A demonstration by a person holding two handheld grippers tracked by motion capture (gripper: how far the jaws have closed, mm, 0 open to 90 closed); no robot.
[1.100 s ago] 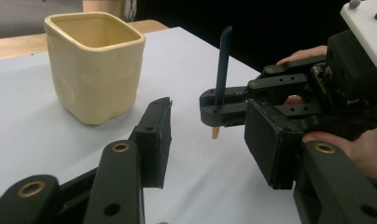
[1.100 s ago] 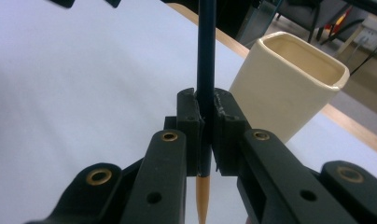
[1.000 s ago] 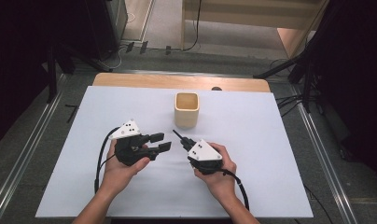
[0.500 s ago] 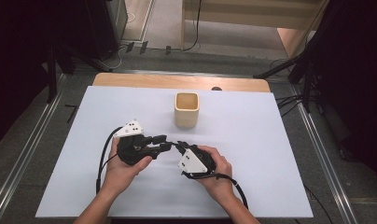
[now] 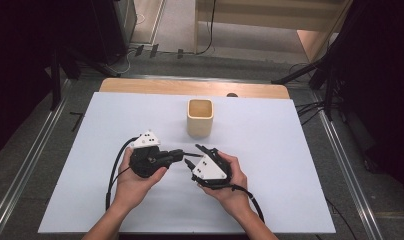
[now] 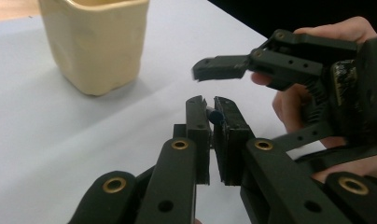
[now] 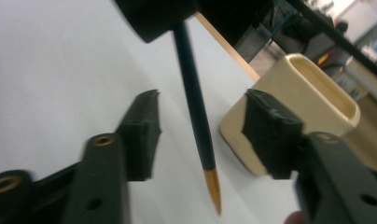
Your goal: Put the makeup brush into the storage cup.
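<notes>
So this looks like a handover of a pencil from one claw to the other, probably with the cream pen cup as where it ends up.

High view: the left gripper (image 5: 176, 155) and right gripper (image 5: 194, 156) are nose to nose near the front of the white table (image 5: 290, 165). The cup (image 5: 200, 118) sits just beyond their tips, apart from both. The dark pencil (image 5: 190, 154) is a thin line bridging the gap between the two claws.

Left gripper view: its jaws are pressed together on the blunt end of the pencil (image 6: 215, 115), which pokes out between the pads. They've just finished closing on it. The right gripper (image 6: 252, 93) sits just ahead and to the right, jaws apart, and the cup (image 6: 95, 42) is ahead to the left.

Right gripper view: jaws spread, having just opened, and the pencil (image 7: 195, 107) runs down the gap between them without touching either pad, as far as I can tell. Its upper end goes into the left gripper's black nose at the top, and the tan tip points down toward the camera. The cup (image 7: 312, 102) is just behind the right-hand jaw.

My read is that the pass is basically done. Next, the right claw should back off without clipping the pencil, then the left one has to swing over the cup's mouth, tip the pencil upright and let go.
</notes>
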